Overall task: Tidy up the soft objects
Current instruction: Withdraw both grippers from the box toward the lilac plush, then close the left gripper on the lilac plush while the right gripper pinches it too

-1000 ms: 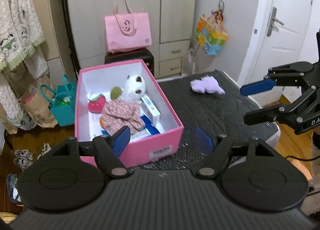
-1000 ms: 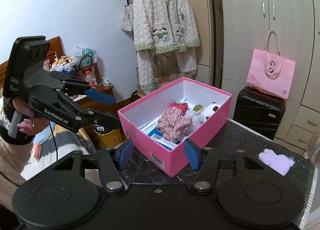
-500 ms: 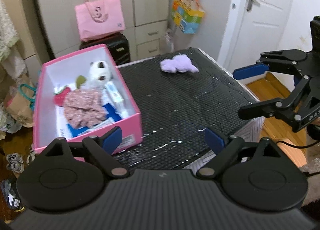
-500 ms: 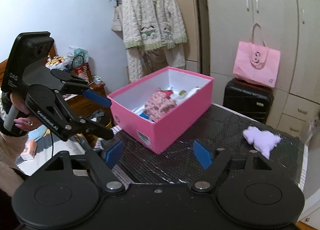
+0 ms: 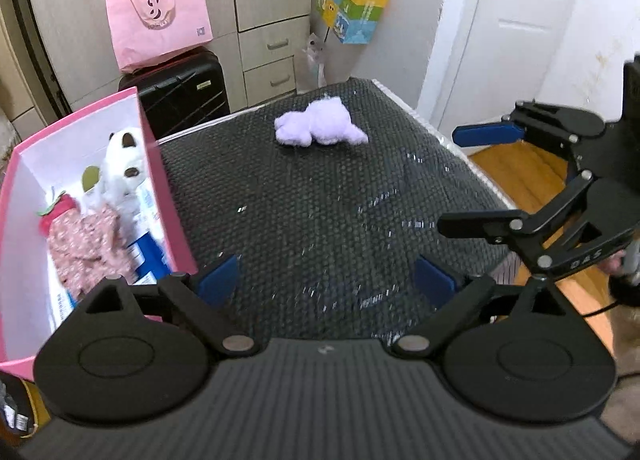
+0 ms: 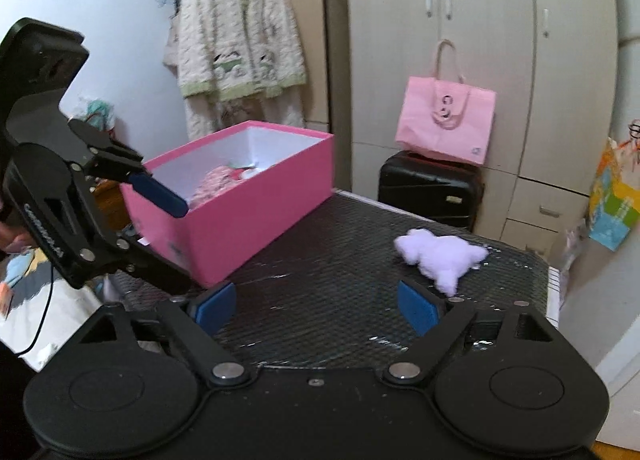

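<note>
The lilac plush toy [image 5: 320,126] lies flat on the dark mesh-covered counter [image 5: 320,220], well ahead of the left tool [image 5: 326,280] and slightly to the right of its centre line. In the left wrist view its long axis runs crosswise to the tool, the rounder end to the left and a thin limb tapering off to the right. From the right tool [image 6: 316,308] the same toy [image 6: 440,256] sits ahead and to the right, near the right blue pad.

Both tools tilt down toward the counter. The left tool's jaws are spread wide and still opening, with only bare mesh between the pads. The right tool's jaws are likewise wide and opening, nothing between them. The right tool shows at the right edge of the left wrist view, held sideways with one finger above the other.

The pink box [image 5: 160,188] stands to the left of the left tool, its near corner just beside the left pad. Inside lie a white plush [image 5: 122,164] and a floral cloth [image 5: 86,248].
</note>
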Demonstrator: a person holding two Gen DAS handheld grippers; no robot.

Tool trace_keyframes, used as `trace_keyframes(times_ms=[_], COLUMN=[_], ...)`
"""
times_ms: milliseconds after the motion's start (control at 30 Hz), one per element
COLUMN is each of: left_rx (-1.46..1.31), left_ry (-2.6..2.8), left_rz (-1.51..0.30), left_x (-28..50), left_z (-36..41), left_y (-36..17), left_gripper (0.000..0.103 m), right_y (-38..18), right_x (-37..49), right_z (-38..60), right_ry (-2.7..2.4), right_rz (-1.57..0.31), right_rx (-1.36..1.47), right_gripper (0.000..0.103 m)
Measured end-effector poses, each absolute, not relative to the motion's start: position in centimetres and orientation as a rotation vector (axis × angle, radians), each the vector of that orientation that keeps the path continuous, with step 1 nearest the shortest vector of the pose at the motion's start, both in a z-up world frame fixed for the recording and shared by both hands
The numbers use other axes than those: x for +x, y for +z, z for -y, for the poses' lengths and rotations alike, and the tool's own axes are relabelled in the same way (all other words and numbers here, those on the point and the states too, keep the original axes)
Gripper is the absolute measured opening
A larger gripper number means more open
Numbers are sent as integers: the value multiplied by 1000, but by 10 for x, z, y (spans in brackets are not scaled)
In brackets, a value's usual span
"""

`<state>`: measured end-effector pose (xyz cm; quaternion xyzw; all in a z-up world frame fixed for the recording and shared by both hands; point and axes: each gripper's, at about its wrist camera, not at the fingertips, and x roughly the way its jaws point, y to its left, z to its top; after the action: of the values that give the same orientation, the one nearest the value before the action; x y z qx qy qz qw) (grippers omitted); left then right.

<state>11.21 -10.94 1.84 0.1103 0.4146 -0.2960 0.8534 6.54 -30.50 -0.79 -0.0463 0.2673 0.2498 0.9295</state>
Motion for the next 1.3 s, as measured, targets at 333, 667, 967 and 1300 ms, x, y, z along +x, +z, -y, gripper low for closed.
trace_keyframes(times_ms=[333, 667, 967, 1300], left_rx=[141, 23, -105, -54], left_ry=[-624, -626, -573, -492], left_rz=[-797, -790, -808, -746], left_x=[143, 192, 245, 277], left_z=[136, 165, 185, 206], left_y=[10, -16, -53, -83], left_gripper=[96, 95, 93, 91], right_y=[-47, -65, -81, -103], right_x=[109, 152, 200, 248], right_z=[331, 333, 327, 332], right_ry=[429, 413, 409, 469], right_rz=[-606, -532, -514, -657], right_rx=[-111, -178, -235, -119], right_gripper=[91, 91, 91, 85])
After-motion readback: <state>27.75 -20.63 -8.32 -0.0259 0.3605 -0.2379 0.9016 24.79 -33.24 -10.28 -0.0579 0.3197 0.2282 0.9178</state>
